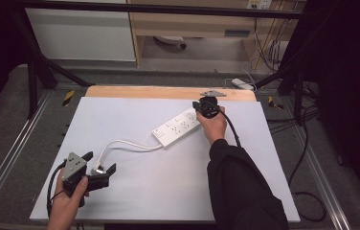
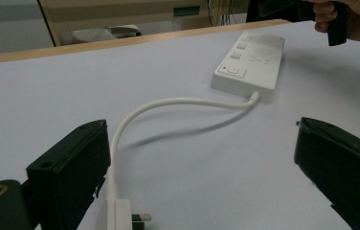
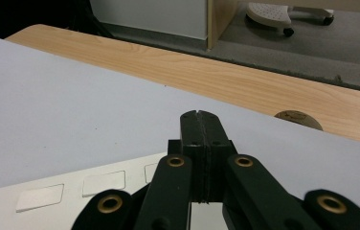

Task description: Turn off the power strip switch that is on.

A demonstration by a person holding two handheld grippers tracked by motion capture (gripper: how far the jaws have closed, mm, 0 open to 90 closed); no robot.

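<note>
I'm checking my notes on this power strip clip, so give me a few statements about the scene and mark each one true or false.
1. The left hand-held gripper has its jaws open. True.
2. The plug is clamped tight between the left jaws. False: it lies on the table by one jaw, with the jaws spread wide.
3. The right hand-held gripper has its jaws shut together. True.
4. The power strip is black. False: it is white, like its cable.
5. The right hand-held gripper is at the far end of the power strip. True.
</note>
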